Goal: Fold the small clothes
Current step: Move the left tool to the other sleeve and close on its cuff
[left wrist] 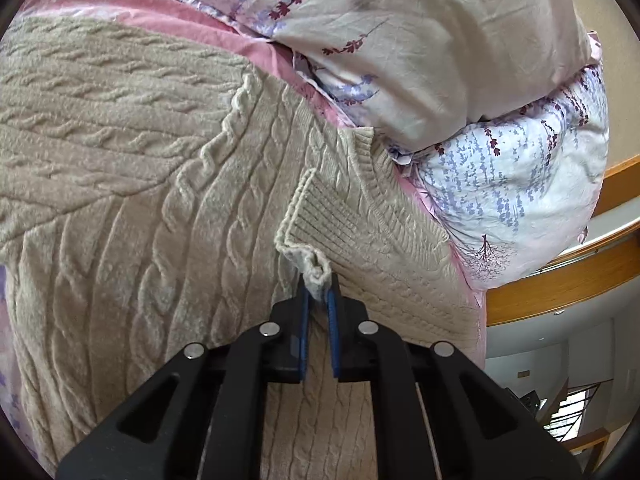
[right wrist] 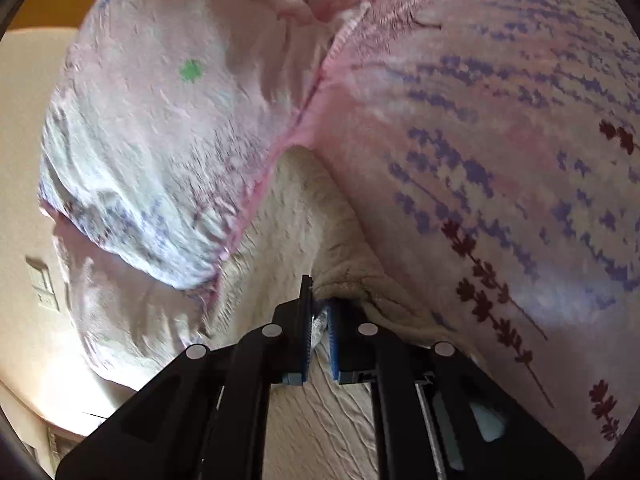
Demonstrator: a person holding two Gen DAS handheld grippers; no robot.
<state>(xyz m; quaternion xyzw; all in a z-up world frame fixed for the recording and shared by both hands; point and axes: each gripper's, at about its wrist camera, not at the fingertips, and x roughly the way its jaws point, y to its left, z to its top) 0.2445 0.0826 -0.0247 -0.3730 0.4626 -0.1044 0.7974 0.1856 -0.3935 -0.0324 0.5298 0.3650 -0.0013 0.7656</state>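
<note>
A beige cable-knit sweater (left wrist: pixel 160 184) lies spread over a pink floral bed. In the left wrist view my left gripper (left wrist: pixel 319 292) is shut on the corner of a ribbed cuff or hem (left wrist: pixel 316 272), which bunches up between the blue pads. In the right wrist view the same sweater (right wrist: pixel 288 216) shows as a cream fold, and my right gripper (right wrist: pixel 320 308) is shut on a pinched edge of the knit (right wrist: pixel 348 280). That view is blurred.
A rumpled floral quilt (left wrist: pixel 420 40) is heaped beyond the sweater and to the right. The same quilt (right wrist: pixel 160 140) rises on the left in the right wrist view, with the pink floral sheet (right wrist: pixel 500 160) on the right. A wooden bed frame (left wrist: pixel 560 280) runs at the right edge.
</note>
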